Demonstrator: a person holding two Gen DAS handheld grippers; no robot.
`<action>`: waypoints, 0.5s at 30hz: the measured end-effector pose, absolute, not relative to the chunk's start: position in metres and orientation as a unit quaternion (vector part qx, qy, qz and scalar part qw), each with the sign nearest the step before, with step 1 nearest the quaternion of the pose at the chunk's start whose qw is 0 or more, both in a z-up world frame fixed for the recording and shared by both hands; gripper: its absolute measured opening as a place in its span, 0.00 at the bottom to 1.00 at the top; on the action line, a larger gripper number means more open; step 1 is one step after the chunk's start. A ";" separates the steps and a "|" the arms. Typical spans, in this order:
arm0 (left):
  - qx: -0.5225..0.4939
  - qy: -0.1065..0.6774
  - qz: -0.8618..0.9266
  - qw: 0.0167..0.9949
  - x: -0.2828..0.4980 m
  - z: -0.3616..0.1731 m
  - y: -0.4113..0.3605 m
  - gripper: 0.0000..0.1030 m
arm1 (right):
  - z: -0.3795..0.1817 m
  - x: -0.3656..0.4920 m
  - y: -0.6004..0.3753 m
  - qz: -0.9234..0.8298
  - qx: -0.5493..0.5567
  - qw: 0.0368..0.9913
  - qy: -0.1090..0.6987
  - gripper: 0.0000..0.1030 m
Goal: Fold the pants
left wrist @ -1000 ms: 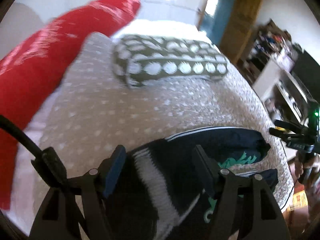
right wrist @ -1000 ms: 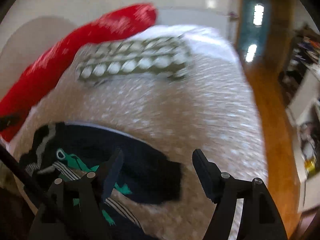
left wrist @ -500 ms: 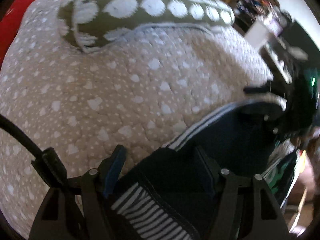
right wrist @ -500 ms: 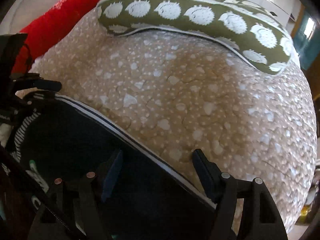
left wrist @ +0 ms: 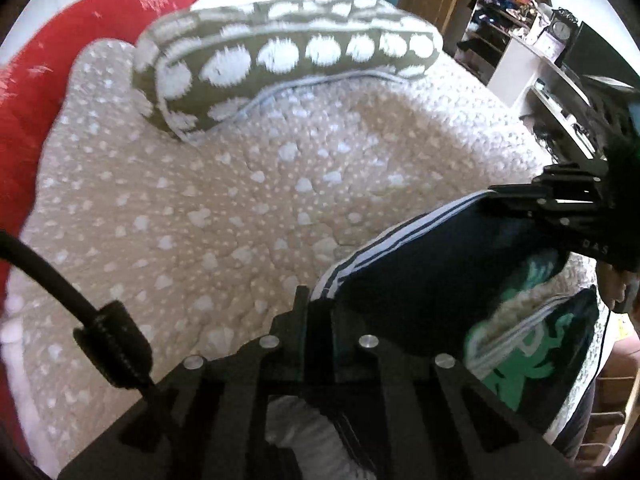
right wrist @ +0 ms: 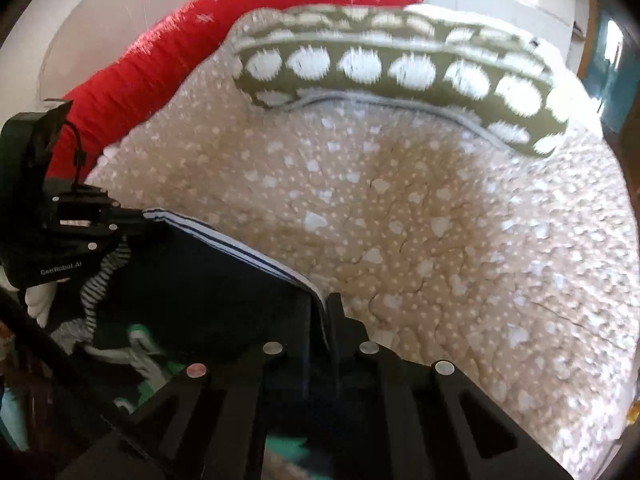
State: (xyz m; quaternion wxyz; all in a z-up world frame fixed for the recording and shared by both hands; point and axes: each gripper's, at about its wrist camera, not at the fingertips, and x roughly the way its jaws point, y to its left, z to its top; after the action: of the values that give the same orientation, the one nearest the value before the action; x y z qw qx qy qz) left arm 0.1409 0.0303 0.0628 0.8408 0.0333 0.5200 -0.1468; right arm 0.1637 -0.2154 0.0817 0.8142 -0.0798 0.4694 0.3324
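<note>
The pants (left wrist: 440, 264) are dark navy with white side stripes and green print. They hang stretched between my two grippers above the beige dotted bedspread (left wrist: 224, 208). My left gripper (left wrist: 318, 312) is shut on the striped edge of the pants at one end. My right gripper (right wrist: 324, 316) is shut on the same edge at the other end. The pants also show in the right wrist view (right wrist: 208, 280). Each gripper shows in the other's view: the right one (left wrist: 520, 196), the left one (right wrist: 120, 220). The lower part of the pants hangs down, partly hidden.
A green pillow with white spots (left wrist: 288, 52) lies across the far side of the bed. A red cushion (left wrist: 48, 64) lies at the left behind it. Shelves with clutter (left wrist: 532, 40) stand at the right, past the bed edge.
Both grippers have shut on the striped edge of the pants and lifted it off the bedspread. A second ago they were open above the pants lying on the bed.
</note>
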 end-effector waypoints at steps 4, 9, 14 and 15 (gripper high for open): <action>0.036 0.497 -0.134 0.857 0.115 0.092 0.034 0.08 | 0.112 0.132 -0.217 0.322 -0.102 0.833 0.439 0.07; 0.039 0.465 -0.131 0.875 0.062 0.121 0.029 0.08 | 0.130 0.084 -0.225 0.318 -0.108 0.846 0.414 0.06; 0.045 0.445 -0.125 0.885 0.011 0.124 0.019 0.08 | 0.125 0.032 -0.237 0.334 -0.092 0.842 0.413 0.05; 0.045 0.443 -0.122 0.887 -0.001 0.122 0.018 0.08 | 0.120 0.020 -0.239 0.338 -0.088 0.839 0.417 0.05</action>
State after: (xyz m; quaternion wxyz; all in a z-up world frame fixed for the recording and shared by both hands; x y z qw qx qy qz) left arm -0.0013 0.0178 0.1216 0.8870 0.0447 0.4429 -0.1224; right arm 0.0202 -0.2386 0.1196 0.8393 -0.0882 0.4168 0.3378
